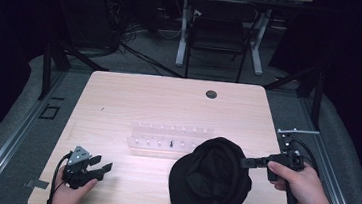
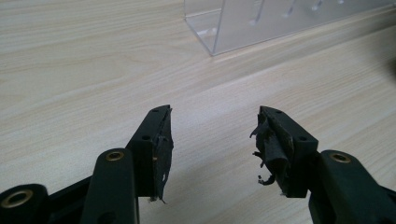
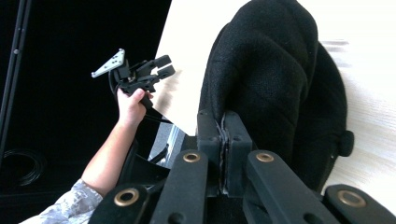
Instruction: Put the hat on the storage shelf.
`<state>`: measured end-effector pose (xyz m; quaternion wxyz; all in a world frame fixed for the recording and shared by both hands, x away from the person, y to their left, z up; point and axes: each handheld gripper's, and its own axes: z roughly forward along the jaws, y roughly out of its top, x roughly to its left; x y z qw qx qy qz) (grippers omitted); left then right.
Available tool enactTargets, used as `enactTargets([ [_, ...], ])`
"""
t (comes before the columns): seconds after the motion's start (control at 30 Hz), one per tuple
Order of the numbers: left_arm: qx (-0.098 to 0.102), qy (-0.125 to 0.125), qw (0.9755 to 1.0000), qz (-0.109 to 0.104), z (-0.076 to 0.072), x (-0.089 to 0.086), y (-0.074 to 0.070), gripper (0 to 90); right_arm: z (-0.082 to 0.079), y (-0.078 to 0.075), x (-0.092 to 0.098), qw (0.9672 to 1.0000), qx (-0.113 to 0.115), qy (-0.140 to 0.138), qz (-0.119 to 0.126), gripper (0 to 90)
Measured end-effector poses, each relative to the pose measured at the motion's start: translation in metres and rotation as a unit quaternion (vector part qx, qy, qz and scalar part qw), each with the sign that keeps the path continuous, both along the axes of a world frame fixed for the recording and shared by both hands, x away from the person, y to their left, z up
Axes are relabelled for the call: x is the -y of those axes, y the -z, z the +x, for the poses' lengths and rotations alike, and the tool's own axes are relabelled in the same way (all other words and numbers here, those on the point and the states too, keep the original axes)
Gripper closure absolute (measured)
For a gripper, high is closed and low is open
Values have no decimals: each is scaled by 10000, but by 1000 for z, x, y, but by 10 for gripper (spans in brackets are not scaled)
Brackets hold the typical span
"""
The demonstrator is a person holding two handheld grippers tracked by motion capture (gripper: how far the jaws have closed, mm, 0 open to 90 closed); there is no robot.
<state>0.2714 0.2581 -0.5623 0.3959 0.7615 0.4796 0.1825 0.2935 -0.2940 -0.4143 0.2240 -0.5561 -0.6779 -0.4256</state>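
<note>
A black fabric cap (image 1: 212, 178) lies on the wooden table (image 1: 134, 97) toward its front right, crown up. My right gripper (image 1: 243, 162) comes in from the right and is shut on the cap's right edge. In the right gripper view its jaws (image 3: 223, 126) are pressed together at the rim of the cap (image 3: 275, 70). My left gripper (image 1: 101, 164) rests open near the front left corner, well apart from the cap. In its own view the left gripper (image 2: 212, 135) has only bare table between its worn pads (image 2: 161, 149). It appears in the right gripper view as the left gripper (image 3: 163, 65), held in a hand.
A clear acrylic rack (image 1: 165, 140) with small pegs lies across the table's middle, just behind the cap; its corner is the clear rack (image 2: 243, 23) ahead of my left gripper. A round cable hole (image 1: 211, 94) sits near the far edge. A black chair (image 1: 221, 30) stands beyond the table.
</note>
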Motion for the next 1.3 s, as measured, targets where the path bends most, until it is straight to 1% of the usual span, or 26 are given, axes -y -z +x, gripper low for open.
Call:
enactTargets([
  [0.1,-1,5,10000,10,0,0,0,461,0,-3,-1,10000,36,-34,6,887],
  [0.13,-2,2,10000,8,0,0,0,461,-1,-7,-2,10000,71,-34,35,887],
  [0.27,-3,-5,10000,1,0,0,0,461,-1,-12,-5,9998,143,-39,113,887],
  [0.4,-3,-3,10000,4,0,0,0,461,-1,-23,-8,9995,246,-83,191,887],
  [0.5,-1,-11,10000,-3,0,0,0,462,-1,-29,-8,9993,277,-76,250,887],
  [0.63,1,-11,10000,-6,0,0,0,461,-2,-37,-8,9987,384,-38,345,887],
  [0.73,-1,-9,10000,2,0,0,0,462,-2,-44,-6,9982,459,-10,388,887],
  [0.77,0,-11,10000,0,0,0,0,462,-2,-46,-5,9982,450,-14,387,887],
  [0.87,-3,-5,10000,8,0,0,0,462,-2,-52,-3,9975,557,49,438,887],
  [0.9,-3,-5,10000,8,0,0,0,462,-2,-52,-3,9975,557,49,438,887],
  [0.93,1,0,10000,15,0,0,0,462,-2,-58,0,9970,591,106,487,887],
  [0.97,1,0,10000,11,0,0,0,462,-2,-59,1,9965,652,128,507,887],
  [1.0,0,-5,10000,8,0,0,0,461,-2,-62,3,9964,644,153,521,887],
  [1.03,-1,-5,10000,9,0,0,0,462,-2,-63,4,9956,719,186,579,887],
  [1.07,-1,-7,10000,7,0,0,0,461,-2,-65,5,9958,700,199,555,887],
  [1.17,-5,2,10000,21,1,0,0,461,-1,-71,8,9942,802,305,657,887],
  [1.3,0,-5,10000,16,0,0,0,461,2,-76,8,9920,926,310,794,887],
])
